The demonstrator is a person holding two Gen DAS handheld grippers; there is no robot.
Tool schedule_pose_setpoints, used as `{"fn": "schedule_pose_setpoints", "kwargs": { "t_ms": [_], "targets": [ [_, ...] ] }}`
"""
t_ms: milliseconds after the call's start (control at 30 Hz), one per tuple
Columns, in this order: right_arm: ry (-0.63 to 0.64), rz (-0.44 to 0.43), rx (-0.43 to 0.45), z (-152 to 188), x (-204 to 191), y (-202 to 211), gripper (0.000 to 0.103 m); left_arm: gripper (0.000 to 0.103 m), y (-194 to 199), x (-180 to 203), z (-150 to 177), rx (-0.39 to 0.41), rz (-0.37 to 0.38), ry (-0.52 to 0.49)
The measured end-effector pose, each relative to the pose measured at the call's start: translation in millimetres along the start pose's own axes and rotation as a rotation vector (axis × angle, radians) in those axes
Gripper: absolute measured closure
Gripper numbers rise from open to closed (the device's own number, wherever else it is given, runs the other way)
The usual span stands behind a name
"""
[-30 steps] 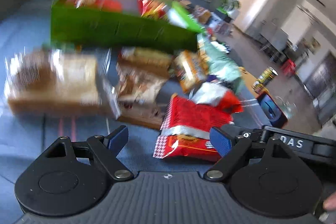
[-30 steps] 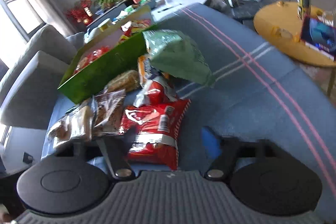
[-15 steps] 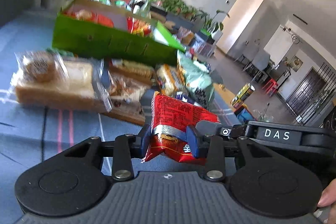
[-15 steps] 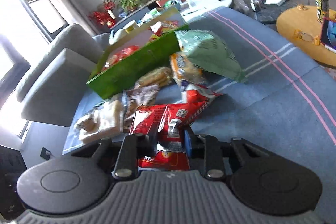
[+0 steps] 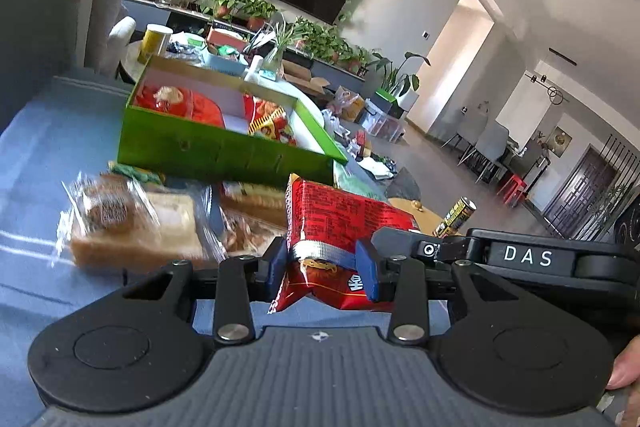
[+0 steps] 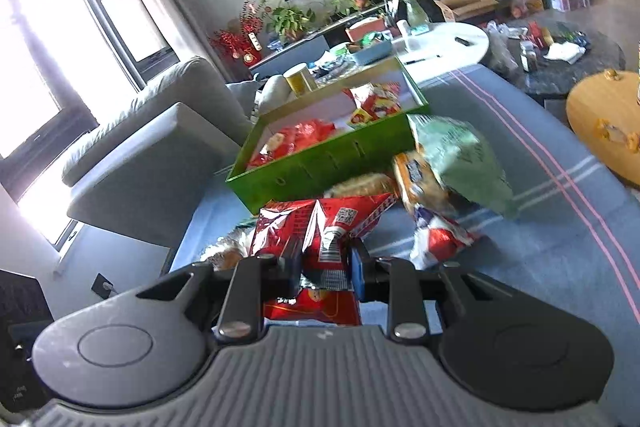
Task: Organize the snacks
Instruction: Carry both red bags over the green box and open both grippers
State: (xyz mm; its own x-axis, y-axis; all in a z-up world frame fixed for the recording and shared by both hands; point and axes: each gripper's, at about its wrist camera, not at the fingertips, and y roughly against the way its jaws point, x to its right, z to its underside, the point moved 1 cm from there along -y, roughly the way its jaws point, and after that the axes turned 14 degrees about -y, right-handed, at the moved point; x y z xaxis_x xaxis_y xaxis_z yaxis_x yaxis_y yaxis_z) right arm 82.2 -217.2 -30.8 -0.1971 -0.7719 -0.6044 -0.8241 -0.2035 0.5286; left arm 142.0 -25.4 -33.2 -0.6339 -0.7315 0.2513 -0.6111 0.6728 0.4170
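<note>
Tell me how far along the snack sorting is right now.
Partly done. The green box already holds a few red packets. In hand: both the left gripper and right gripper are shut on the red snack bag, lifted short of the box. Left on the blue cloth: the bread pack, green bag and orange packet.

Left gripper (image 5: 322, 265) clamped on crinkly red foil snack bag (image 5: 344, 223), raised before open green cardboard box (image 5: 224, 147) holding red packets.
</note>
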Motion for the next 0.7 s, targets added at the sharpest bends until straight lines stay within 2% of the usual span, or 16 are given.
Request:
{"fn": "schedule_pose_setpoints", "kwargs": {
  "t_ms": [300, 700],
  "targets": [
    [0.032, -0.019, 0.001, -13.2, -18.5, -14.0, 0.04, 0.068, -0.5, -15.7, -17.5, 0.025, -0.019, 0.013],
    [0.058, -0.034, -0.016, -41.2, -37.2, -41.1, 0.04, 0.068, -21.6, -38.5, -49.8, 0.042, -0.038, 0.029]
  ]
}}
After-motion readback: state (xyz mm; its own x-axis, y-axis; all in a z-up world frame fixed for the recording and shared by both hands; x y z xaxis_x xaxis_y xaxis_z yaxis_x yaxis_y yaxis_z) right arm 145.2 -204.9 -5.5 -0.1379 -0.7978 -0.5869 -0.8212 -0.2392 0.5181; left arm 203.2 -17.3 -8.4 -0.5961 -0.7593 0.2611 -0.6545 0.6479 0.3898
